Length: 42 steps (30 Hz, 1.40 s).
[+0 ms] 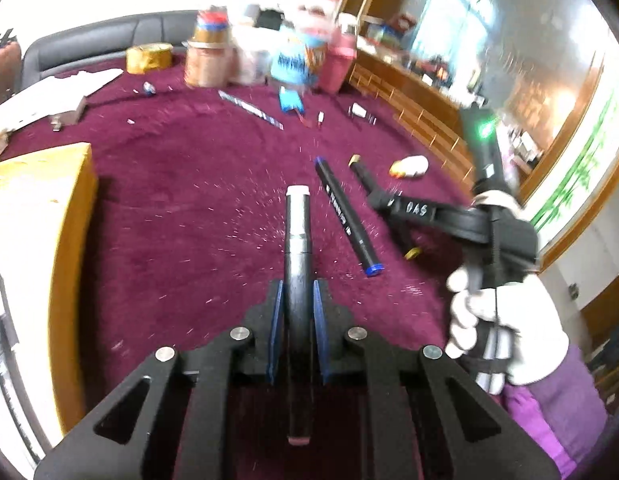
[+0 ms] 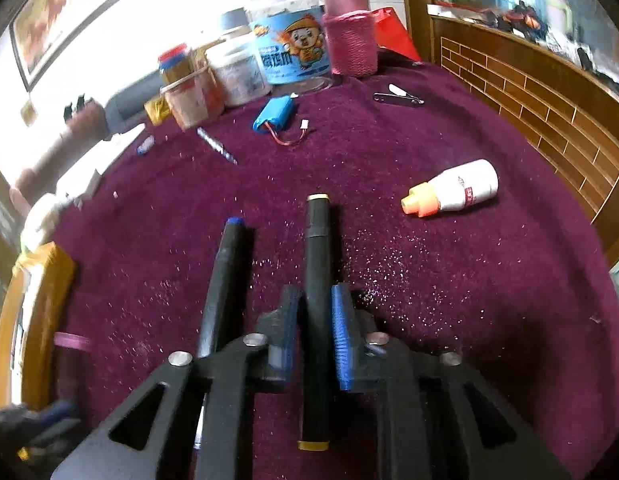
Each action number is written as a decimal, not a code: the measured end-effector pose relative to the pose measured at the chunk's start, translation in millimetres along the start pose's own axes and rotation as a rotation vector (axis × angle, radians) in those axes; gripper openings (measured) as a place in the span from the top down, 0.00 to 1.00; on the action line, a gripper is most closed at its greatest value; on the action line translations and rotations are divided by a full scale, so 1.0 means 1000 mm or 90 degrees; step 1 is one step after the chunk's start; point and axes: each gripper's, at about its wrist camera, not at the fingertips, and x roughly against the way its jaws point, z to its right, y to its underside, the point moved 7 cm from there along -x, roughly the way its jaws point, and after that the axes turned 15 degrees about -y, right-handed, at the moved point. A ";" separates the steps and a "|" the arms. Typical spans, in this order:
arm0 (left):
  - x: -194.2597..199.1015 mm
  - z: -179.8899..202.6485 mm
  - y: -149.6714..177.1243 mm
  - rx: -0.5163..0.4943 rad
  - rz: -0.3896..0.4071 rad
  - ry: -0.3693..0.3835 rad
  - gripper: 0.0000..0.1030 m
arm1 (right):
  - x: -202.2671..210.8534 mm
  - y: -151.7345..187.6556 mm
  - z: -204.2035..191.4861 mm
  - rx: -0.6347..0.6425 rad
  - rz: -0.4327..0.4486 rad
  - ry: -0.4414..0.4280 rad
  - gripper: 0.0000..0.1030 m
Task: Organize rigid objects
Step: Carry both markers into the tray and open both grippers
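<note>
1. Left gripper (image 1: 297, 300): blue ribbed pads closed on a smooth black cylindrical marker with a white cap (image 1: 298, 240), which points away along the fingers.
2. Right gripper (image 2: 315, 312): black fingers with blue pads clamped on a slim black marker with gold ends (image 2: 317, 280); a white-gloved hand (image 1: 505, 332) holds its handle.
3. Blue-capped marker (image 1: 345, 212): a matte black stick, lying flat on the cloth between the two held markers, touching neither.
4. Maroon cloth (image 1: 181, 200): a napped, glitter-flecked cover; the widest bare stretch lies left of the blue-capped marker.
5. Yellow box (image 1: 69, 216): a straight-edged block bounding that stretch on the left.
6. White bottle (image 2: 457, 194): smooth plastic with an orange nozzle, on its side right of the blue-capped marker, near the cloth's curved right edge.
7. Blue battery pack (image 2: 275, 114): a rounded slab with red leads, well beyond the blue-capped marker.
8. Jars (image 2: 289, 48): cylindrical containers crowding the far edge.
</note>
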 end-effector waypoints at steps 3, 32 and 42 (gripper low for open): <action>0.030 -0.016 0.004 0.028 0.030 0.023 0.88 | 0.009 0.005 -0.003 -0.029 -0.002 -0.039 0.87; 0.169 -0.266 0.095 0.312 0.111 0.024 0.88 | 0.005 0.099 -0.293 0.132 -0.144 -0.387 0.87; 0.124 -0.307 0.105 0.364 0.020 0.056 0.85 | -0.037 0.149 -0.340 0.109 -0.262 -0.424 0.87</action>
